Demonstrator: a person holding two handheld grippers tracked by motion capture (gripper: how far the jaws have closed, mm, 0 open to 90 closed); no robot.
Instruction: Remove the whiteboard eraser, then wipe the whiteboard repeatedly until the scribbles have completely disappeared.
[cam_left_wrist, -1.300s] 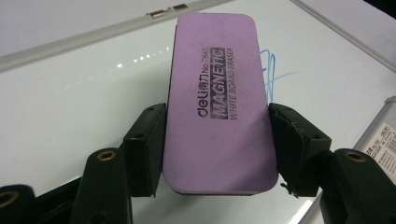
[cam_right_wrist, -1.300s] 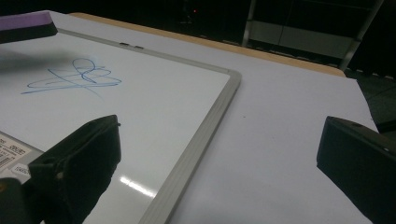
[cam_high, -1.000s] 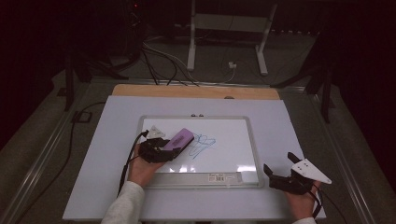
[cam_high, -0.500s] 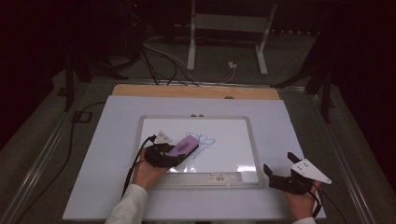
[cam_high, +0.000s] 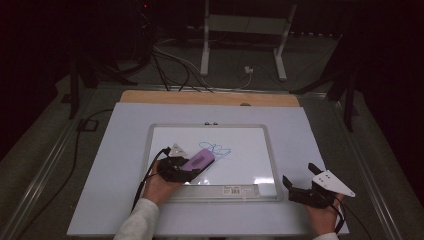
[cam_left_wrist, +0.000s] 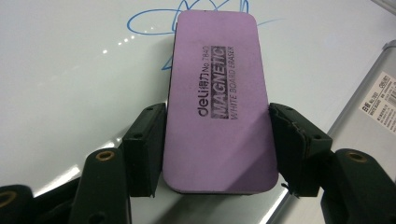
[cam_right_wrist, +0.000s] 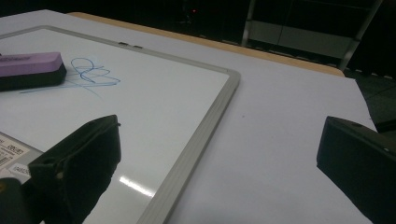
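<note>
Room's pretty dark all round. The white table has a wooden strip along its far edge, on a grey floor. Behind it, a white stand on 2 legs, plus black cables trailing over the floor.

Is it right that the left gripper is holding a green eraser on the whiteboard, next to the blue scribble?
Not quite: the eraser is purple, not green, as the left gripper view shows. The left gripper does hold it on the whiteboard, next to the blue scribble.

Glossy whiteboard, matt purple eraser
</note>
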